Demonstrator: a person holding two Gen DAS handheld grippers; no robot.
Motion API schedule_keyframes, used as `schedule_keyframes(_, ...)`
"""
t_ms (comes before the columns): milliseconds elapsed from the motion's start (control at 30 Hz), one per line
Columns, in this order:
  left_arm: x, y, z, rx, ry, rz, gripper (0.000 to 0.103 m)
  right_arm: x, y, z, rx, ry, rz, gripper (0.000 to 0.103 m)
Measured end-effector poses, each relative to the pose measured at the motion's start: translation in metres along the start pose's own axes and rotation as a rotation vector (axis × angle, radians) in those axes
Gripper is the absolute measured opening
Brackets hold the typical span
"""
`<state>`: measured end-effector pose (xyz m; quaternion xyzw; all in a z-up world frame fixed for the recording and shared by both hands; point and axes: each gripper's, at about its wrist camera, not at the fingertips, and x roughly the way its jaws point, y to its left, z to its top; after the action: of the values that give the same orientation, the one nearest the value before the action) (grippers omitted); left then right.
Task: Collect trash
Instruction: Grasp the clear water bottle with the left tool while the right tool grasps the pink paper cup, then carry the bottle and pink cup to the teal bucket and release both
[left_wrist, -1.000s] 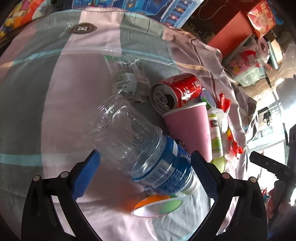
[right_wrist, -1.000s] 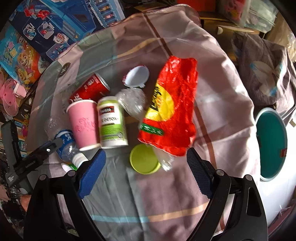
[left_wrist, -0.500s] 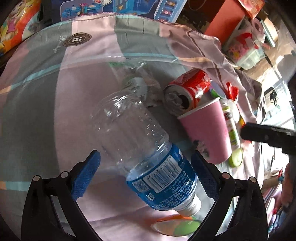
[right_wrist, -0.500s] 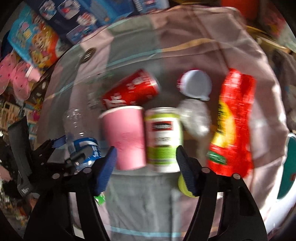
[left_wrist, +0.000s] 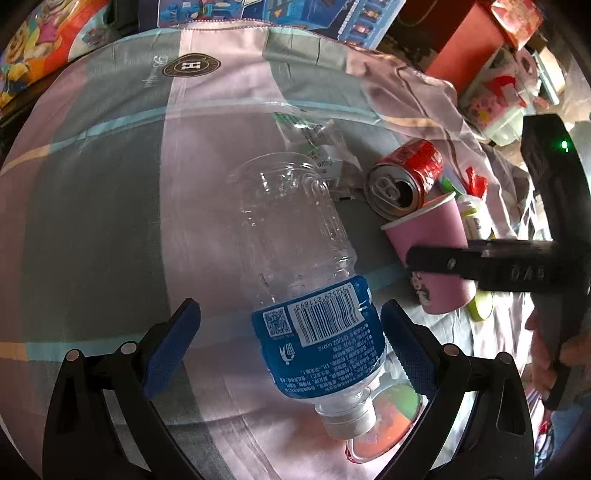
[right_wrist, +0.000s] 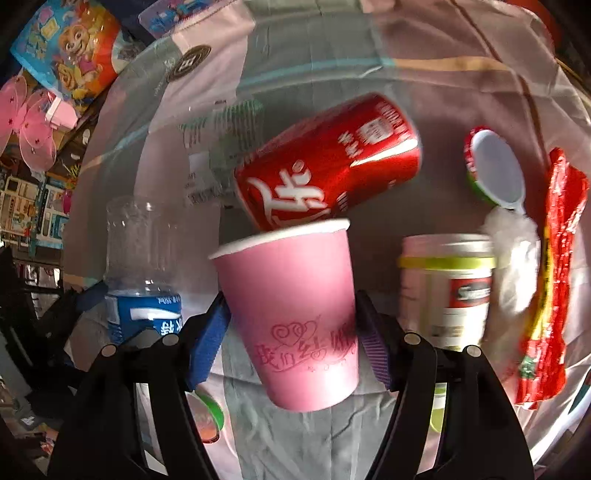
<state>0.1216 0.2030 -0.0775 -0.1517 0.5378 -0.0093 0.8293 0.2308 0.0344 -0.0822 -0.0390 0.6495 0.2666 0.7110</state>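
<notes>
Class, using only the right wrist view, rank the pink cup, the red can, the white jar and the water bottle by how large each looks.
1. Pink cup, though it sits nearest the camera.
2. Red can, close behind the cup.
3 and 4. White jar and water bottle look alike; the gripper partly hides both, so no ranking.

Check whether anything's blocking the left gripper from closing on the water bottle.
Nothing visible blocks it. The water bottle already lies between the open left gripper pads, its blue label level with them. A round lid lies under the cap end, beside the right pad, not between pad and bottle.
</notes>
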Motion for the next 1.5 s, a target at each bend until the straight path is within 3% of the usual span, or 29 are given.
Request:
schedule_keyframes(333,0.017,-0.009,0.009,-0.03,0.014,0.023,0.098,-0.063,-0.015,-0.028,0.006,-0.135,0.03,0.059)
schedule_keyframes(367,0.018,-0.01,0.009,-0.031,0.01,0.03,0.095,-0.068,-0.017,-0.028,0.009,-0.145,0.025,0.059)
schedule_keyframes(433,0.017,-0.015,0.007,-0.019,0.002,0.042,0.076,-0.078,-0.024,-0.036,0.008,-0.178,-0.002,0.059)
schedule_keyframes(567,0.009,-0.026,-0.001,0.01,-0.04,0.111,0.076,-0.092,-0.046,-0.054,0.019,-0.212,-0.028,0.059)
schedule_keyframes(733,-0.005,-0.033,-0.007,0.021,-0.04,0.071,0.074,-0.096,-0.068,-0.072,0.071,-0.217,0.002,0.059)
schedule_keyframes(1033,-0.038,-0.057,-0.009,0.057,-0.112,0.075,0.072,-0.117,-0.084,-0.093,0.09,-0.281,0.049,0.059)
schedule_keyframes(1500,-0.051,-0.178,0.003,0.277,-0.163,0.014,0.071,-0.164,-0.164,-0.136,0.245,-0.409,0.061,0.059)
